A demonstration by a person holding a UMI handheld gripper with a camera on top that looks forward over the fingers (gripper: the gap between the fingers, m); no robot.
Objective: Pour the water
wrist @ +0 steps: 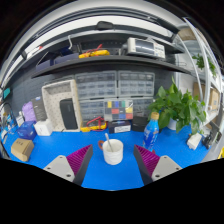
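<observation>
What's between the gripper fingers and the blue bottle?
In the gripper view, a white cup stands between the open gripper's fingers. From there to the blue bottle, beyond the right finger, only bare blue table shows.

Blue desk (60,150) carries white cup (113,152) just ahead of open claw (113,163), between its fingers. Blue bottle (151,132) beyond, to right. Potted plant (181,108) further right. Brown box (21,149) at far left.
</observation>
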